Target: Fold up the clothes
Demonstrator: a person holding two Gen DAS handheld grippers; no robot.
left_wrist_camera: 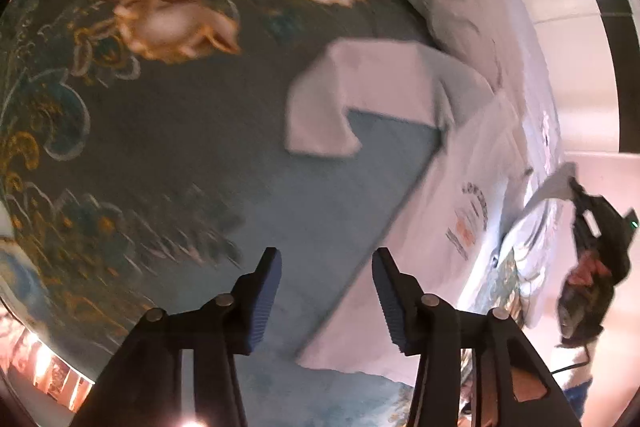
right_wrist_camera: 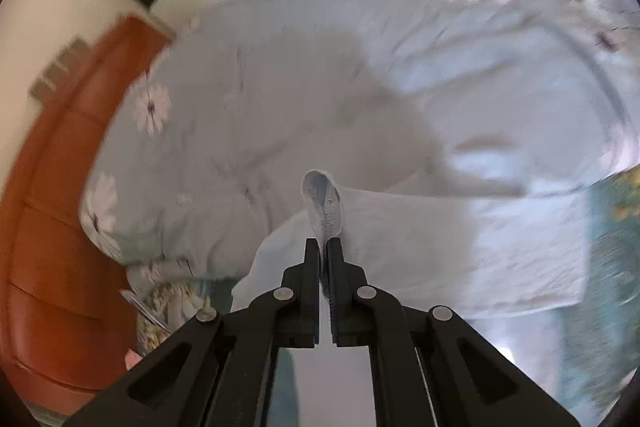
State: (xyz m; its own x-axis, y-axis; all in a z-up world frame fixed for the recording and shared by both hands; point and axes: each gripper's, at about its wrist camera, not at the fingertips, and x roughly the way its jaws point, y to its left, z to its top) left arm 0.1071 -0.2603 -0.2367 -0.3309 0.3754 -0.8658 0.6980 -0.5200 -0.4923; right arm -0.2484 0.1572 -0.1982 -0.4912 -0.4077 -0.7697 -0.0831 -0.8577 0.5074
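Observation:
A pale blue T-shirt (left_wrist_camera: 400,195) lies on a dark teal floral bedspread (left_wrist_camera: 160,107), with one sleeve (left_wrist_camera: 352,95) spread out and a printed logo (left_wrist_camera: 470,223) showing. My left gripper (left_wrist_camera: 326,291) is open and empty, hovering over the shirt's side edge. My right gripper (right_wrist_camera: 324,247) is shut on a pinched edge of the shirt (right_wrist_camera: 324,199) and lifts it off the bed. The right gripper also shows in the left wrist view (left_wrist_camera: 576,187) at the far right, holding the shirt's edge up.
A crumpled light duvet with daisy print (right_wrist_camera: 280,87) lies beyond the shirt. An orange-brown padded headboard (right_wrist_camera: 60,207) stands at the left in the right wrist view. White walls lie behind the bed.

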